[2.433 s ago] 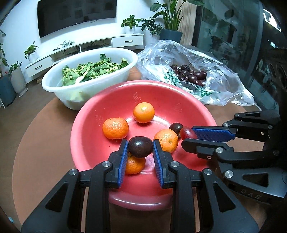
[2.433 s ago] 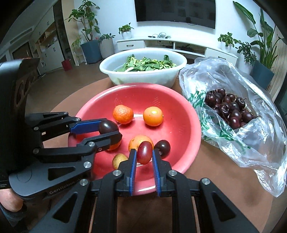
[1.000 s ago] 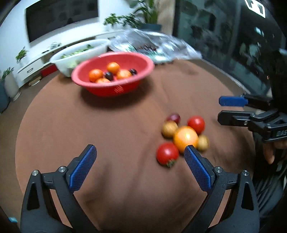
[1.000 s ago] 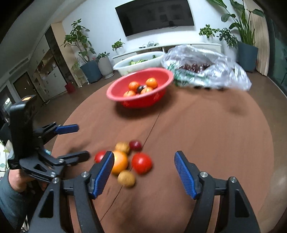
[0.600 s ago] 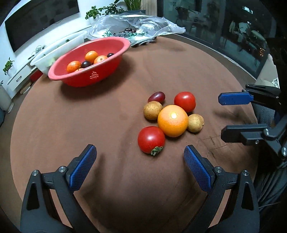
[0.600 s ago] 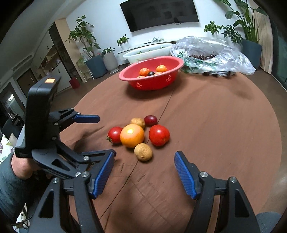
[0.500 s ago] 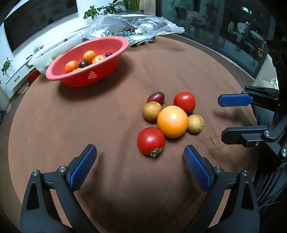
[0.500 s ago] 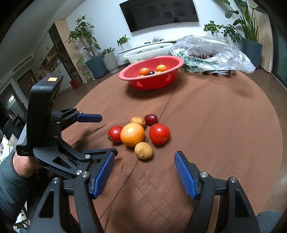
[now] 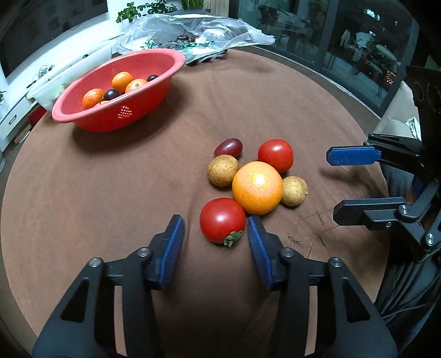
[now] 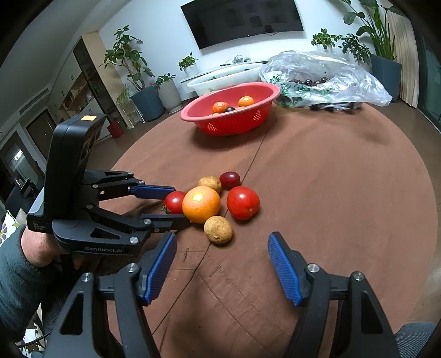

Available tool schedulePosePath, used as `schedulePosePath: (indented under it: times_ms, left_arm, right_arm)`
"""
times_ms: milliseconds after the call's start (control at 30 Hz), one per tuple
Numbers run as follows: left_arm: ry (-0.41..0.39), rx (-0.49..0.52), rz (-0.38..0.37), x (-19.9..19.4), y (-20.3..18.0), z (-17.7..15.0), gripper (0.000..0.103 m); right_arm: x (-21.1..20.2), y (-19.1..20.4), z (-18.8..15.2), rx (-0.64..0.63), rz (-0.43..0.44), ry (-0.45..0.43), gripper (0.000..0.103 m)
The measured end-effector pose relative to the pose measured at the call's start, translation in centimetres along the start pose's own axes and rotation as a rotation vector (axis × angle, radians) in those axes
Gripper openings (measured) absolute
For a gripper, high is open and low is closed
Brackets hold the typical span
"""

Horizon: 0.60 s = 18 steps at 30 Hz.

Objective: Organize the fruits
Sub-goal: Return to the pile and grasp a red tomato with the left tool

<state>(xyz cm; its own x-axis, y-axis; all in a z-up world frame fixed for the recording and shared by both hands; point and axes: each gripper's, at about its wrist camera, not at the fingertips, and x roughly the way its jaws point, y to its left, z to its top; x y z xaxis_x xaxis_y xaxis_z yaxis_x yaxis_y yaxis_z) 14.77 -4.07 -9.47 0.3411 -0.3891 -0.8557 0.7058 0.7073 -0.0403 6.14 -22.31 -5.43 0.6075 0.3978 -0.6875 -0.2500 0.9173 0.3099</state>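
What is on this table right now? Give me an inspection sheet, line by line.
Surface: round table under brown cloth, stitched seam showing.
Job's things: big orange, two tomatoes, two tan round fruits, dark plum, clustered; red basin holding oranges and plums.
Clutter: plastic bag of cherries; white basin.
Grippers: left gripper closing, near tomato between its fingers, pads not pressing; right gripper open, empty.
Cables: nothing seen on table.
Surroundings: television, potted plants, glass doors.
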Motion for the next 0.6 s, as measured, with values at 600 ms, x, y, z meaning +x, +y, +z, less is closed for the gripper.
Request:
schedulePosePath:
  times_ms: [600]
  left_arm:
    - [-0.033, 0.05, 0.05, -0.2, -1.0, 0.3, 0.04]
  right_arm:
    - [0.6, 0.2, -0.2, -0.01, -0.006, 0.022, 0.072]
